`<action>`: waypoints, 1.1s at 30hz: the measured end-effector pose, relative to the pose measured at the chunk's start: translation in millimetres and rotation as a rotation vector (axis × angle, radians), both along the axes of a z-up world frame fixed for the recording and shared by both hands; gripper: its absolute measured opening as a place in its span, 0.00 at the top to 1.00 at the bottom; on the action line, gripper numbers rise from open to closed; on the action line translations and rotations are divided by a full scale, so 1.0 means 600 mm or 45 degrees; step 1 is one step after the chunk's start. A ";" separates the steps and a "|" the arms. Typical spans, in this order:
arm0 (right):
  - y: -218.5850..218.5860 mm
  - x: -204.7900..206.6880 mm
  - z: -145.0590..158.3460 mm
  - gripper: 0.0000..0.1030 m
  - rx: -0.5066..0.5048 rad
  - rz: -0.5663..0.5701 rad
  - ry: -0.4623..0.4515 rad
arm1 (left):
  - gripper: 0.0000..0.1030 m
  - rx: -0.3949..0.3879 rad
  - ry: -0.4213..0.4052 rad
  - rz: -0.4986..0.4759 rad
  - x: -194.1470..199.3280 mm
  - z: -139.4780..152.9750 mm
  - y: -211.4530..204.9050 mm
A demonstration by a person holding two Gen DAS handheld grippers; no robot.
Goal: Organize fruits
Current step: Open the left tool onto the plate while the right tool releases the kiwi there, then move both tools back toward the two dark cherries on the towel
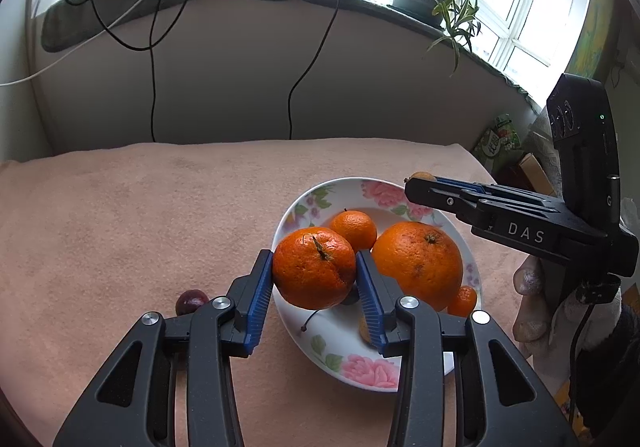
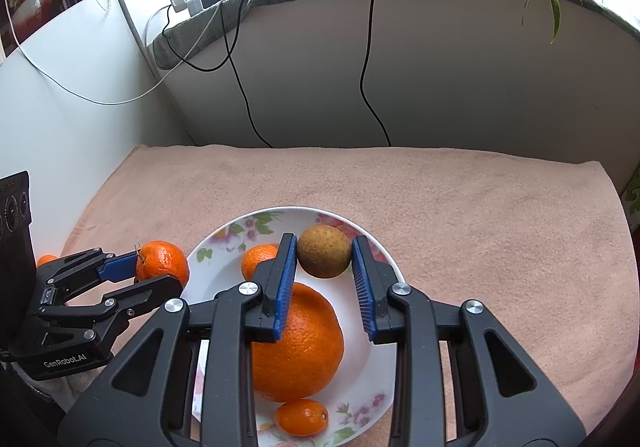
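The left tool [image 1: 315, 275] is clamped on a wrinkled tangerine [image 1: 314, 267], held above the near-left rim of the floral plate [image 1: 348, 363]. The right tool [image 2: 324, 259] grips a small brown-green fruit [image 2: 324, 257] between its blue pads, over the plate's far side. Below the right tool lie a large orange [image 2: 304, 347] and a kumquat [image 2: 302, 417]. A dark red fruit [image 1: 191, 301] rests on the pink-covered counter [image 1: 120, 227], left of the left tool.

Left wrist view: mounted behind left gripper [image 1: 315, 267], angled down, close over floral plate [image 1: 340, 363], facing windowsill; right gripper [image 1: 420, 183] at right edge. Right wrist view: same pitch, close over plate [image 2: 384, 259] from opposite side; left gripper [image 2: 160, 271] at left. Shared: plate, pink towel [image 1: 140, 215], windowsill.
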State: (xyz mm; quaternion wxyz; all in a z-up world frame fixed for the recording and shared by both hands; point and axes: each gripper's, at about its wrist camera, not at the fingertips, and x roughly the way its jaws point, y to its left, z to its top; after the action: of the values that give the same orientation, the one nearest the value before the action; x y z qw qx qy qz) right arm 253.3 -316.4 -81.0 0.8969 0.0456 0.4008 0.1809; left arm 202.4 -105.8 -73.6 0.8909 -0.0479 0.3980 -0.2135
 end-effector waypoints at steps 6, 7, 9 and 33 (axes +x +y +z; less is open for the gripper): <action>0.001 -0.005 0.011 0.44 -0.002 0.004 -0.033 | 0.50 -0.009 -0.029 -0.009 -0.004 0.012 -0.004; 0.001 -0.006 0.013 0.44 -0.004 0.004 -0.037 | 0.44 -0.008 -0.034 -0.009 -0.004 0.014 -0.005; 0.003 -0.008 0.017 0.41 -0.011 0.000 -0.043 | 0.37 -0.012 -0.047 -0.009 -0.006 0.017 -0.005; 0.031 -0.077 0.074 0.14 0.005 -0.008 -0.161 | 0.24 0.059 -0.158 0.044 -0.054 0.050 0.017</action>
State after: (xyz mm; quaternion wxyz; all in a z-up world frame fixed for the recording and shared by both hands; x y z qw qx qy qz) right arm 207.1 -298.1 -36.5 0.9209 0.0371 0.3430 0.1816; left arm 170.0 -95.7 -43.6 0.9182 -0.0206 0.3461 -0.1915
